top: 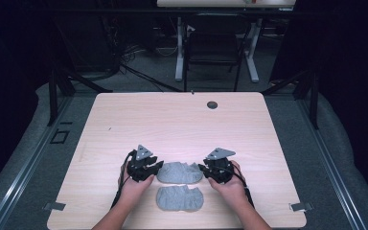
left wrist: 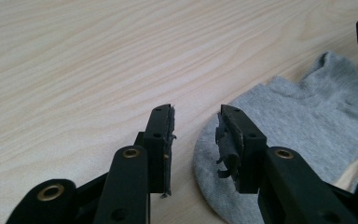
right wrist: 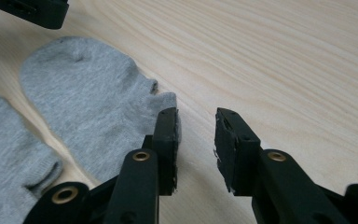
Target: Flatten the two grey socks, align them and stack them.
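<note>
With both socks [top: 179,172] already flat on the counter [top: 172,120], we noted left gripper [top: 149,168] and right gripper [top: 210,171] fingers open, empty; pairing remained.

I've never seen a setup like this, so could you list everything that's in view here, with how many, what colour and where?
Socks: two, grey, lying flat near the table's front edge; the farther sock lies between the two grippers, the nearer sock lies just in front of it.
Table: one, light wood, in the middle of the room.
Round cap: one, dark, near the table's far edge.
Chair: one, black, behind the table.
Desk: one, pale top on white legs, at the back.
Left gripper: one, black, at the farther sock's left end, fingers open.
Right gripper: one, black, at its right end, fingers open.
Hands: two, one holding each gripper.
</note>
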A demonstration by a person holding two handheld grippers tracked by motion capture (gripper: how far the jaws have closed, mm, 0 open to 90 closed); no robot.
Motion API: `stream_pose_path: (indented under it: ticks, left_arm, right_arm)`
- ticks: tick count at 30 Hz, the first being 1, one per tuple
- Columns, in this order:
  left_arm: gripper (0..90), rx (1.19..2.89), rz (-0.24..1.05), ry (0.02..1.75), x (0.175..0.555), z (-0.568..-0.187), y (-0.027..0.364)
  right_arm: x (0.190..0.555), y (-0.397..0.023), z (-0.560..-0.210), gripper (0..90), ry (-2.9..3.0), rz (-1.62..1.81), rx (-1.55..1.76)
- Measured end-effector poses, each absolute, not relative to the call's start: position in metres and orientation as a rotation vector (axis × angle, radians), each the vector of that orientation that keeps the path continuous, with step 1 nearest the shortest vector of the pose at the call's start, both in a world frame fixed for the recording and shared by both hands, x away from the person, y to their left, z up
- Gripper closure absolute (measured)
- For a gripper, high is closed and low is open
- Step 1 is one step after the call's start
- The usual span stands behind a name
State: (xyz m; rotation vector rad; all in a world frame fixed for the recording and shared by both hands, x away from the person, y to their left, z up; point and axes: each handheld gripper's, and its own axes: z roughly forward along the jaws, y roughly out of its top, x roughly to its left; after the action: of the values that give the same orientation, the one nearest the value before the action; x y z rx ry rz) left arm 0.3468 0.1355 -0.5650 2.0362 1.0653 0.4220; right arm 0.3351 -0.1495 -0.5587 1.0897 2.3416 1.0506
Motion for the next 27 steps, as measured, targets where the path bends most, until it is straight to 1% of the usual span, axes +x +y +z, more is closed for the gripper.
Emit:
stream_pose_path:
  ticks: [5, 9, 14, 15, 19, 20, 25, 27]
  left_arm:
    - [64.6, 2.071, 0.410, 1.063, 0.348, -0.571, 0.131]
    - [64.5, 2.086, 0.401, 1.054, 0.347, -0.574, 0.130]
    - [66.0, 2.099, 0.399, 1.046, 0.346, -0.577, 0.129]
    - [66.0, 2.104, 0.399, 1.044, 0.345, -0.577, 0.129]
    - [71.2, 2.119, 0.396, 1.046, 0.345, -0.580, 0.127]
    - [71.2, 2.121, 0.396, 1.039, 0.344, -0.580, 0.127]
    - [77.2, 2.117, 0.398, 1.024, 0.343, -0.581, 0.125]
    - [79.9, 2.114, 0.388, 1.020, 0.343, -0.582, 0.126]
  right_arm:
    - [0.338, -0.148, -0.562, 69.2, 2.361, 1.070, 1.106]
    - [0.340, -0.148, -0.565, 67.3, 2.377, 1.050, 1.101]
    - [0.342, -0.147, -0.570, 67.7, 2.392, 1.070, 1.123]
    - [0.341, -0.147, -0.571, 68.5, 2.407, 1.066, 1.123]
    - [0.340, -0.142, -0.575, 77.3, 2.428, 1.053, 1.111]
    - [0.340, -0.142, -0.575, 77.3, 2.428, 1.053, 1.111]
    - [0.339, -0.140, -0.575, 85.9, 2.422, 1.047, 1.107]
    - [0.339, -0.141, -0.575, 86.9, 2.424, 1.046, 1.108]
